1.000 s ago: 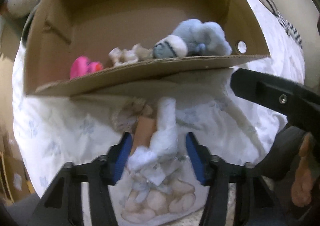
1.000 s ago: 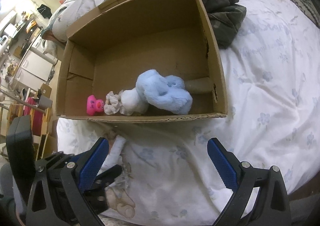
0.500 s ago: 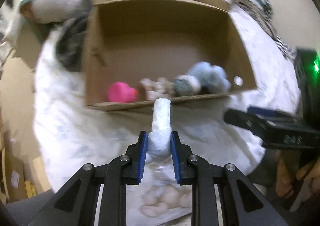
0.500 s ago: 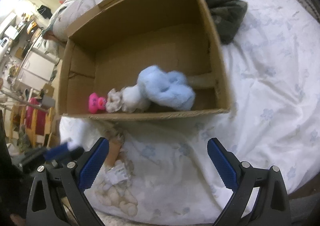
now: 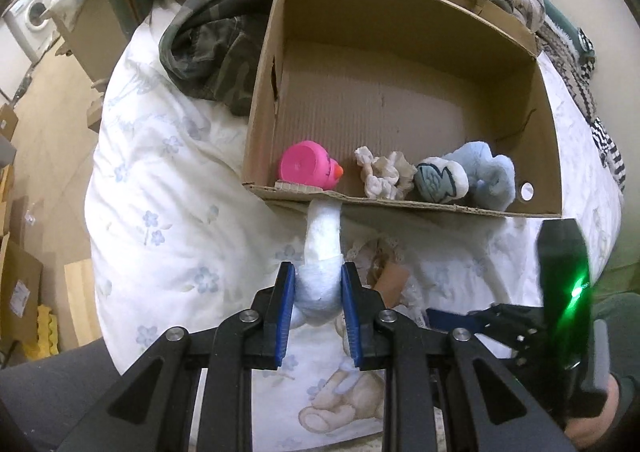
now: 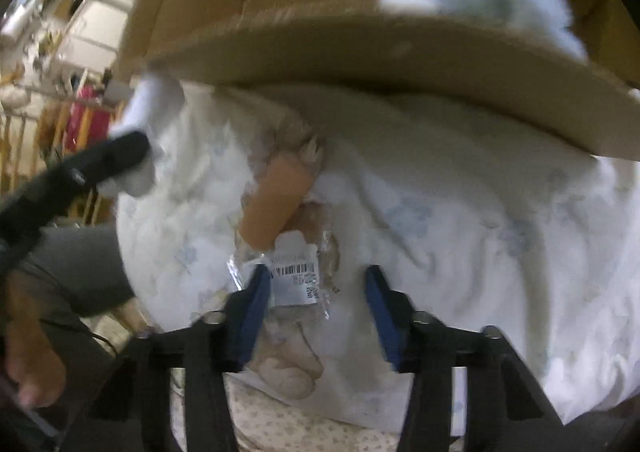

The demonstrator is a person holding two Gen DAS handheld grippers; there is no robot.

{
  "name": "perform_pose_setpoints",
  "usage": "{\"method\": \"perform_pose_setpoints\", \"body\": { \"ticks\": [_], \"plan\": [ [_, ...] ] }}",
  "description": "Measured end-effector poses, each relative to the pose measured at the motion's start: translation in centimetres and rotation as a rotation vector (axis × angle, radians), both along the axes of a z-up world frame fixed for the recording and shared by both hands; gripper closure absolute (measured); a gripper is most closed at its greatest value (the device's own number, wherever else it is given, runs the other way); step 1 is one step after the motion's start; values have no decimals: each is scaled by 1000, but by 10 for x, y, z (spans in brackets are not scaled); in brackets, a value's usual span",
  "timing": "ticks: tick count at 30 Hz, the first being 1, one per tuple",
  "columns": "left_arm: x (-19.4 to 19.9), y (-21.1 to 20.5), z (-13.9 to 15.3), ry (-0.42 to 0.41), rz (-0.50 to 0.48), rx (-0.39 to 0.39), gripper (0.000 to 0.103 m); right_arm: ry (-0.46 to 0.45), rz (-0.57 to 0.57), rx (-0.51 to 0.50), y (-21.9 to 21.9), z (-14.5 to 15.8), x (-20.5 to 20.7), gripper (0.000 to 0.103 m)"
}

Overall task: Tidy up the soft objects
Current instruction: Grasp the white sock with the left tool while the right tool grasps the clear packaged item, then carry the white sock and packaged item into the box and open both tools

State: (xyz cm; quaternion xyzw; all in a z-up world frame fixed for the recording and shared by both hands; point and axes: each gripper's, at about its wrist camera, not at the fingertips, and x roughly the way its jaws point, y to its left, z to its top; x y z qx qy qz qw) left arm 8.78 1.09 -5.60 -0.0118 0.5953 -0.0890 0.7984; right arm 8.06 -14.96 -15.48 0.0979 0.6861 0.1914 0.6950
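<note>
Bedsheet (image 5: 168,188): left tool (image 5: 318,292) clamps white sock (image 5: 322,248); right tool (image 6: 316,288) seemingly parted.

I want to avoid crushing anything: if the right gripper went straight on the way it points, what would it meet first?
Probably the clear packet with a barcode label, lying on the bedspread just ahead of the right gripper, whose jaws are open. The tan tube lies beyond it. Depth is blurred.

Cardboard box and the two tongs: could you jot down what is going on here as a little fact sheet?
left tongs: shut on a white sock, held near the box front
right tongs: open, low over a tan item in a clear packet on the bedsheet
cardboard box: open, on the bed
inside box: pink toy, cream scrunchie, blue plush
</note>
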Motion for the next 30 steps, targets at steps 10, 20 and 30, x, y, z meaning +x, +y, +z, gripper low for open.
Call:
{"method": "perform_pose_setpoints", "body": {
  "ticks": [10, 20, 30],
  "plan": [
    [-2, 0, 1, 25, -11, -34, 82, -134, 7, 48, -19, 46, -18, 86],
    [-6, -14, -3, 30, -42, -10, 82, -195, -79, 36, -52, 66, -14, 86],
    [-18, -12, 15, -45, -28, 27, 82, -278, -118, 103, -50, 91, -7, 86]
  ]
}}
